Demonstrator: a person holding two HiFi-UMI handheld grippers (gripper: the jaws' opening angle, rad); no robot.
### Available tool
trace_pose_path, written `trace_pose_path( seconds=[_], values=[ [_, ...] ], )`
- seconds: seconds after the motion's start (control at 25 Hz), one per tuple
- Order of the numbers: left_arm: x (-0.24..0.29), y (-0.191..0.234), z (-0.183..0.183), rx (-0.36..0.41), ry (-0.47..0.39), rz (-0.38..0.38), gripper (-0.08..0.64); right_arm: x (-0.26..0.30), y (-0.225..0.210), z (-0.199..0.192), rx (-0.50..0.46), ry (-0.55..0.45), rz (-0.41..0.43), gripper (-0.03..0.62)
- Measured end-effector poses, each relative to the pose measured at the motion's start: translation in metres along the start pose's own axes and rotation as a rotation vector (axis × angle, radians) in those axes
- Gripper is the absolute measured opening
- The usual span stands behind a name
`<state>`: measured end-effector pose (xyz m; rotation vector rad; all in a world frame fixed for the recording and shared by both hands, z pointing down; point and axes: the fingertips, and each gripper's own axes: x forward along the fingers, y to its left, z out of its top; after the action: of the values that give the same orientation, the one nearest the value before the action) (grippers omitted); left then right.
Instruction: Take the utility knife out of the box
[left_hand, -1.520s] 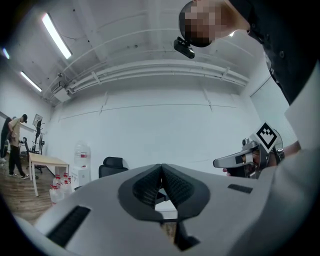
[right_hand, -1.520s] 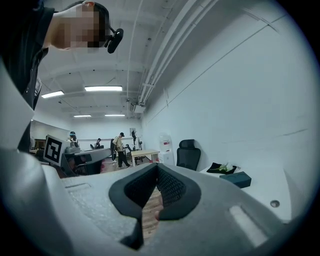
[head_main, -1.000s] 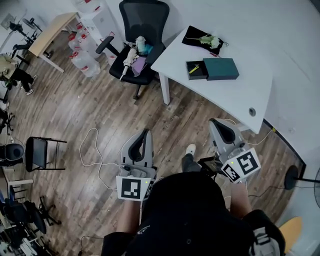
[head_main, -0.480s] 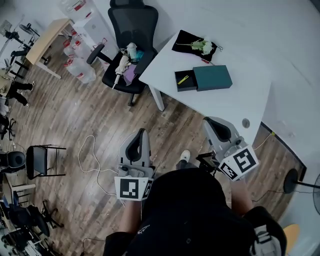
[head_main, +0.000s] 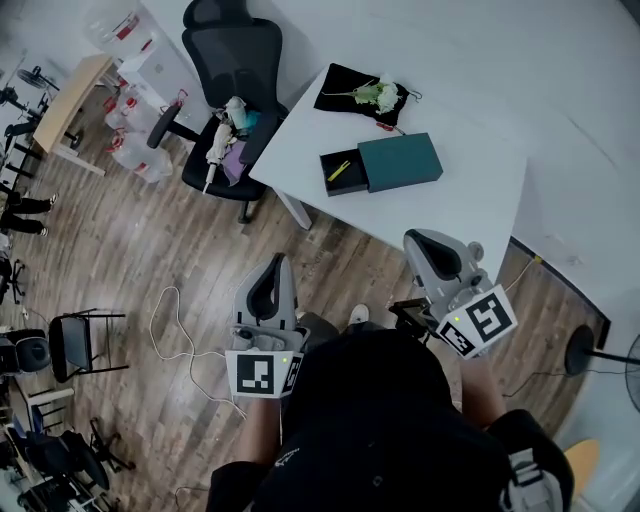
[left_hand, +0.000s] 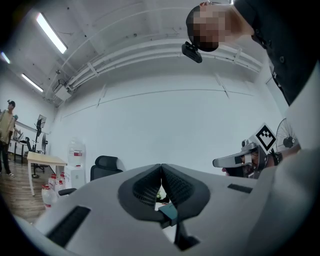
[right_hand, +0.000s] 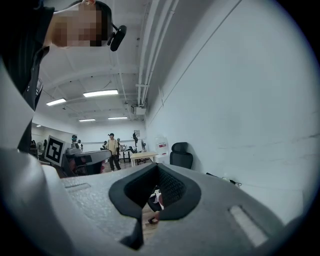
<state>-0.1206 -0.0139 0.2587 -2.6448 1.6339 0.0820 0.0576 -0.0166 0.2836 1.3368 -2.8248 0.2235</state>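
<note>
On the white table lies an open box: a black tray with the yellow utility knife in it, and a dark green lid right beside it. Both grippers are held level over the wooden floor, short of the table. My left gripper is shut and empty; its closed tips point toward the table, and a bit of the green lid shows below them. My right gripper hovers by the table's near edge, its tips together with nothing between them.
A black cloth with white flowers lies at the table's far side. A black office chair with items on its seat stands left of the table. Water jugs, a wooden desk and a floor cable lie further left.
Both grippers have travelled forward toward the white table, staying level and shut. The table and box now sit nearer to them in the head view.
</note>
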Motion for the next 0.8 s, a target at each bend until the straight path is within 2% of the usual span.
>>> trace_pose_path(
  seconds=[0.28,0.44,0.56,0.8],
  values=[
    [0.042,-0.01,-0.014,-0.017,0.014,-0.071,0.006,-0.01,-0.04,-0.001,0.004,0.002,-0.098,0.005],
    [0.068,-0.009,-0.019,-0.003,0.017,-0.14,0.006,-0.008,-0.054,0.0,0.001,-0.003,-0.166,0.005],
    [0.088,-0.007,-0.031,-0.02,0.045,-0.193,0.006,-0.008,-0.059,0.001,0.005,-0.004,-0.217,0.005],
    [0.148,-0.003,-0.045,-0.008,0.063,-0.317,0.006,0.013,-0.091,-0.005,0.038,0.012,-0.334,0.005]
  ],
)
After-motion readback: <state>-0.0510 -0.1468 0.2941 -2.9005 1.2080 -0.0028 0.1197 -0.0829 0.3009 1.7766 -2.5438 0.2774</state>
